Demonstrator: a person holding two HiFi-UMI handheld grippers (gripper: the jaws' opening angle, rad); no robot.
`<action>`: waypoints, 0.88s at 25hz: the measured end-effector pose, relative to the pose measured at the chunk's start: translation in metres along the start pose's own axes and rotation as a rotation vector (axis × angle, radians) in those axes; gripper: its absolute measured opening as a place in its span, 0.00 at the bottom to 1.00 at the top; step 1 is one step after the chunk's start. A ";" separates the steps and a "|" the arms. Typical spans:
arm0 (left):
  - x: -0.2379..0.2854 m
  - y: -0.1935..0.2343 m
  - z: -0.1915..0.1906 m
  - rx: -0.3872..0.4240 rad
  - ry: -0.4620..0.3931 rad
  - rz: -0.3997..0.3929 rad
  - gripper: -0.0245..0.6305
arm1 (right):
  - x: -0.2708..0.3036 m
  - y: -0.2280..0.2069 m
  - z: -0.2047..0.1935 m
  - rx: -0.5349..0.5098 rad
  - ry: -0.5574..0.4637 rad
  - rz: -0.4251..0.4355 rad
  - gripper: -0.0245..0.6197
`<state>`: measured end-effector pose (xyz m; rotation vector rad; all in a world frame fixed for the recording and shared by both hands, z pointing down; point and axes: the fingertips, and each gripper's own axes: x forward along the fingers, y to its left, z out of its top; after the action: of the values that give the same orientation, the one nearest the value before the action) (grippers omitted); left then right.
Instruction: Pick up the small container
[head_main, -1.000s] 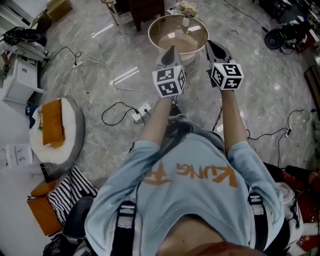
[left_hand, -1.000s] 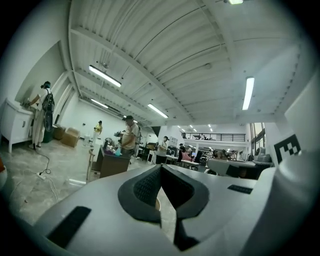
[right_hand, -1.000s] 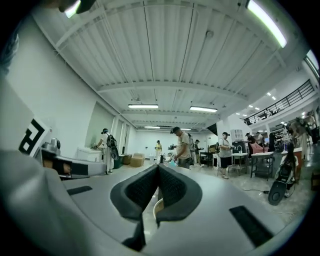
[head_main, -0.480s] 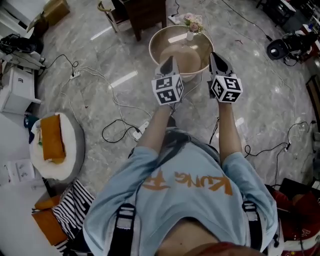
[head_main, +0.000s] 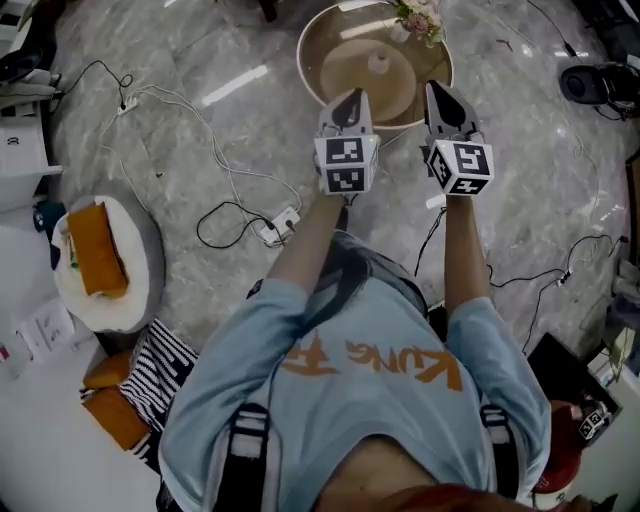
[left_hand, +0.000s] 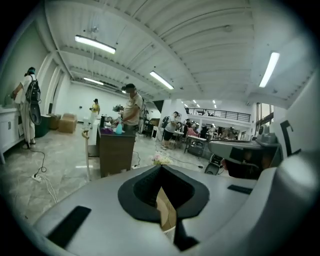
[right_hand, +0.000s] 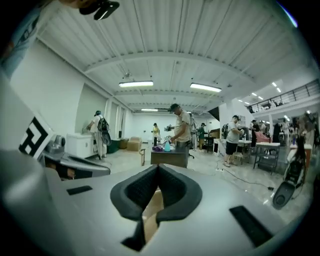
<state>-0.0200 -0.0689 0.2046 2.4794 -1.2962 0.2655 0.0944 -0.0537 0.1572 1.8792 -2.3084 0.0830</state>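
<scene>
In the head view, the small container is seen standing on a round table, near a flower vase and beyond the left gripper and right gripper. If approached with closed jaws, it could be knocked over rather than grasped (a judgement only). In the left gripper view, the jaws are shown pressed together, with nothing held. In the right gripper view, they are likewise closed and empty.
</scene>
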 end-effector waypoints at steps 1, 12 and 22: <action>0.014 0.010 -0.004 0.000 0.022 0.003 0.07 | 0.017 0.003 -0.008 -0.036 0.031 0.014 0.06; 0.123 0.025 -0.060 0.084 0.211 -0.098 0.07 | 0.069 -0.035 -0.128 0.047 0.245 0.039 0.06; 0.195 0.034 -0.120 0.062 0.219 0.049 0.07 | 0.133 -0.061 -0.251 -0.021 0.307 0.251 0.06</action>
<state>0.0614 -0.1905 0.3838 2.3904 -1.2748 0.5802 0.1513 -0.1580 0.4222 1.4395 -2.3008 0.3492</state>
